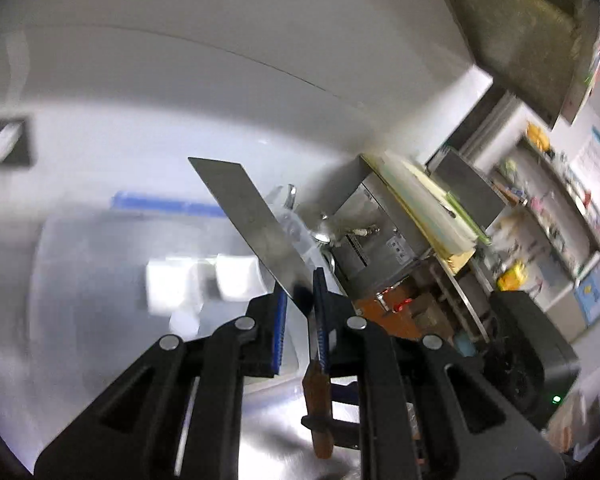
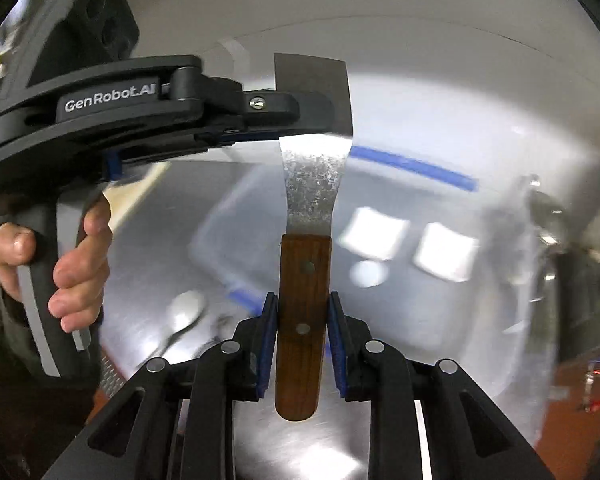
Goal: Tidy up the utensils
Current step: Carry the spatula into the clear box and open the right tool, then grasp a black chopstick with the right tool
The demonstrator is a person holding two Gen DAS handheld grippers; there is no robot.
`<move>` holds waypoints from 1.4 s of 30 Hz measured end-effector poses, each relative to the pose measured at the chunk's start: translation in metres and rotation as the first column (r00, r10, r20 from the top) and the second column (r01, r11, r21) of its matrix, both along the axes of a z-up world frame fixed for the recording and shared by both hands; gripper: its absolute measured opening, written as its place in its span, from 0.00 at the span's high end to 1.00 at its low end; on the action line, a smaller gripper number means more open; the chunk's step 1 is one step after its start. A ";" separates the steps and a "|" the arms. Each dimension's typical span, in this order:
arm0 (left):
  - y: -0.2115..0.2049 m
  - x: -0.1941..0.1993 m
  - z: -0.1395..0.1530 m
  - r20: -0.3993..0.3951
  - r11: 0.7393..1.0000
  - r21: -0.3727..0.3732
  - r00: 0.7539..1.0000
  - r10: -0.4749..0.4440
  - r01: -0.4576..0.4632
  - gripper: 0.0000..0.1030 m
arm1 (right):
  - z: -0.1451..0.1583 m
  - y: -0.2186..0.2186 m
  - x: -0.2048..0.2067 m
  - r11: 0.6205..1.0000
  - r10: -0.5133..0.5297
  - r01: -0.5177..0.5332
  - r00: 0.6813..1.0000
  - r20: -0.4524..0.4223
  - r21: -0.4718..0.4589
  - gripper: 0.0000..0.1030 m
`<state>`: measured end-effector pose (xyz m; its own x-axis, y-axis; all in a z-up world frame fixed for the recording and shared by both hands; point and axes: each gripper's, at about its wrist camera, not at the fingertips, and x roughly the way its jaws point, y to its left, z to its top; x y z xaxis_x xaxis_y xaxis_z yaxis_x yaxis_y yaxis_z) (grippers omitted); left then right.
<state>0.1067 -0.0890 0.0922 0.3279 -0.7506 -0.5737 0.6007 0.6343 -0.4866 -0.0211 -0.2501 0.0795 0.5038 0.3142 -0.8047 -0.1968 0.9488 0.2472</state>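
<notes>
We are holding one scraper (image 2: 314, 184) between two grippers, and the arrangement is looking like a handover or a steadying hold: the right gripper (image 2: 302, 334) is clamping its blue pads (image 2: 269, 336) on the sides of the wooden handle (image 2: 302, 320), which is filling the narrow gap between the jaws at lower centre of the right wrist view; the left gripper (image 2: 332, 122) is reaching in from the left of that frame, a hand (image 2: 56, 264) wrapped round its grip, and is pinching the flat metal blade (image 2: 318, 80) near its top edge, jaws nearly closed on the thin steel.

We are judging that the handle grip is carrying the weight while the blade pinch is keeping the tool from swinging; a thin polished blade is likely to slip, so the second hold is making sense.

In the left wrist view the blade (image 1: 256, 232) is rising from between the fingers toward upper left, edge on to the left gripper (image 1: 302, 312), with the handle (image 1: 320, 412) hanging below at lower centre.

Behind, blurred, a spoon (image 2: 184, 312) is lying on the steel counter (image 2: 148, 248) at lower left of the right wrist view, well apart from the scraper; where the scraper is bound we cannot tell.
</notes>
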 end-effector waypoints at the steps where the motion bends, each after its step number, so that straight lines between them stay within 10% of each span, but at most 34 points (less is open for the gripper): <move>1: -0.018 0.014 -0.005 -0.017 1.000 0.015 1.000 -0.019 0.019 0.88 | -0.003 -0.016 0.007 1.000 -0.030 0.030 0.999 -0.018 -0.009 0.75; 11: -0.124 0.113 -0.157 -0.393 0.975 0.148 0.914 -0.097 0.166 0.88 | -0.098 -0.087 0.073 0.981 -0.193 0.194 0.947 -0.259 -0.020 0.74; 20: -0.155 0.144 -0.222 -0.512 0.958 0.223 0.858 -0.041 0.178 0.89 | -0.163 -0.097 0.125 0.979 -0.202 0.165 0.865 -0.460 -0.120 0.75; 32: -0.122 0.145 -0.208 -0.474 0.954 0.287 0.879 0.060 0.089 0.61 | -0.192 -0.084 0.141 0.974 -0.221 0.153 0.808 -0.547 -0.168 0.74; 39: -0.044 0.098 -0.117 -0.288 0.986 0.162 0.955 0.074 -0.028 0.60 | -0.084 -0.078 0.094 0.979 -0.202 0.192 0.945 -0.256 -0.063 0.69; 42: 0.017 0.051 -0.072 -0.169 0.993 0.086 0.982 0.089 -0.076 0.38 | -0.034 -0.037 0.041 0.997 -0.027 0.036 0.992 -0.126 0.074 0.54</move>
<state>0.1577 -0.0715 0.0205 0.2780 -0.6755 -0.6829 0.4563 0.7185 -0.5249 0.0196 -0.2868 0.0453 0.4117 0.3624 -0.8362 -0.1303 0.9315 0.3395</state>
